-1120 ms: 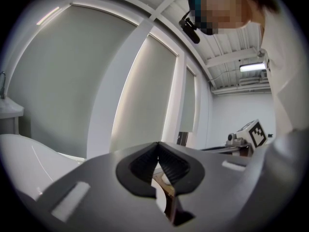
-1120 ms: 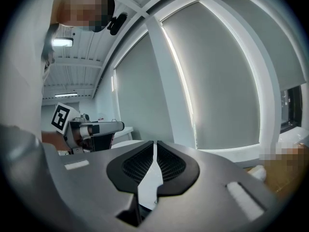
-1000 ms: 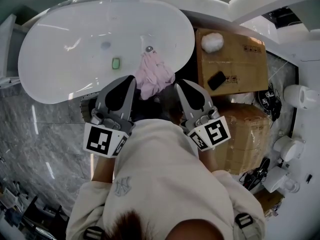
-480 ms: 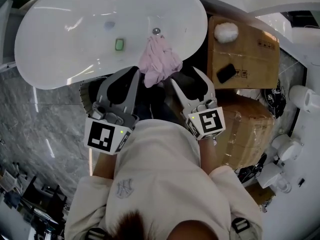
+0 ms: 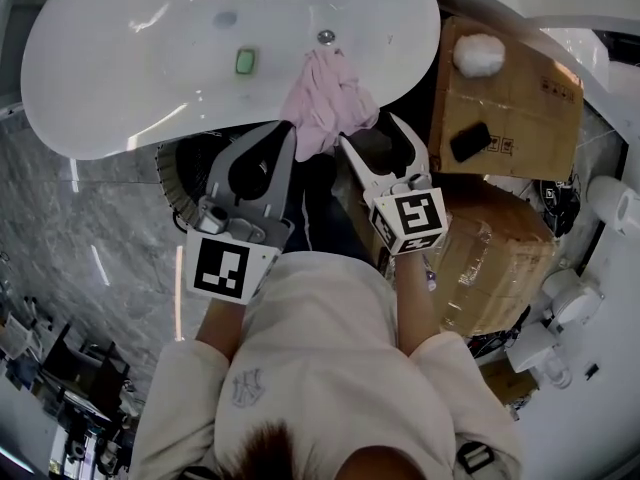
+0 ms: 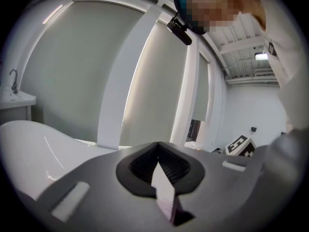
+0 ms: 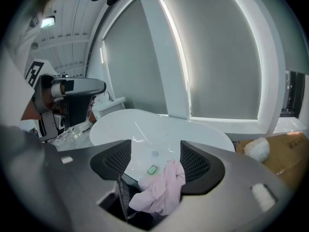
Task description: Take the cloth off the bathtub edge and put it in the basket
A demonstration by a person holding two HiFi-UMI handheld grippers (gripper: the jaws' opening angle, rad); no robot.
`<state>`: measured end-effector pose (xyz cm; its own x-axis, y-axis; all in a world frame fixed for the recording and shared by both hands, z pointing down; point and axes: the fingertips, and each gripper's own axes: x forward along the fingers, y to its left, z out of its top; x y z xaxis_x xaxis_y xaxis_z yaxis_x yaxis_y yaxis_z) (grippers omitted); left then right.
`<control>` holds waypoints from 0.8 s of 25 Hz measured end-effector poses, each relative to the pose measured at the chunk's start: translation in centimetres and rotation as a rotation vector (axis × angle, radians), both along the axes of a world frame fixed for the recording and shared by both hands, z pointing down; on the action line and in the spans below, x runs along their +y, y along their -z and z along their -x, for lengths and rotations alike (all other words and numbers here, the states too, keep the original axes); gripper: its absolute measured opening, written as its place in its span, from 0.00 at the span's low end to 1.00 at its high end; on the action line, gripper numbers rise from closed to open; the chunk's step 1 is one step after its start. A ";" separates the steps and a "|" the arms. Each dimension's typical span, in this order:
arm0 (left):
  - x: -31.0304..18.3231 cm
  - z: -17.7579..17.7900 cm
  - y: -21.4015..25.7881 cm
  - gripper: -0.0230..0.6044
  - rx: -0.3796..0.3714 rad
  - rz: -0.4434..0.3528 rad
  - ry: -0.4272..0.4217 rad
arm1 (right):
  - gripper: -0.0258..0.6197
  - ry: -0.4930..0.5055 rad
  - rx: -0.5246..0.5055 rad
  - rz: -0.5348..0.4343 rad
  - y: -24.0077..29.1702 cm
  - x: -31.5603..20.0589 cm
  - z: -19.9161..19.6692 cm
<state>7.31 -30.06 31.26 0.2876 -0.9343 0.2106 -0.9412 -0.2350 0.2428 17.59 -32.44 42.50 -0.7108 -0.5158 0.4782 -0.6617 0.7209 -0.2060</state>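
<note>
A pink cloth [image 5: 325,108] hangs over the near rim of the white bathtub [image 5: 150,68], bunched and trailing down the outside. In the right gripper view the cloth [image 7: 159,192] sits low between the two jaws, over the dark slatted basket [image 7: 123,199]. My right gripper [image 5: 370,133] is open just right of the cloth. Its jaws have just been opening and the pads do not press on the cloth. My left gripper [image 5: 288,133] is shut, tips together at the cloth's left side, above the basket [image 5: 178,183]. The left gripper [image 6: 158,146] view shows only wall and tub rim.
A small green object [image 5: 244,61] and the drain [image 5: 325,37] lie inside the tub. To the right, a cardboard box [image 5: 520,88] carries a white fluffy ball [image 5: 478,55] and a black item [image 5: 470,141]. A wrapped tan box [image 5: 490,258] stands nearer. Grey marble floor [image 5: 90,248] lies left.
Both grippers have come closer to the pink cloth at the tub rim. The right gripper's jaws have spread apart. The cloth stays draped on the rim.
</note>
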 end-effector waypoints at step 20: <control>1.1 0.2 -6.8 0.11 0.036 0.112 0.053 | 0.66 -0.040 0.112 0.161 -13.8 -2.4 0.8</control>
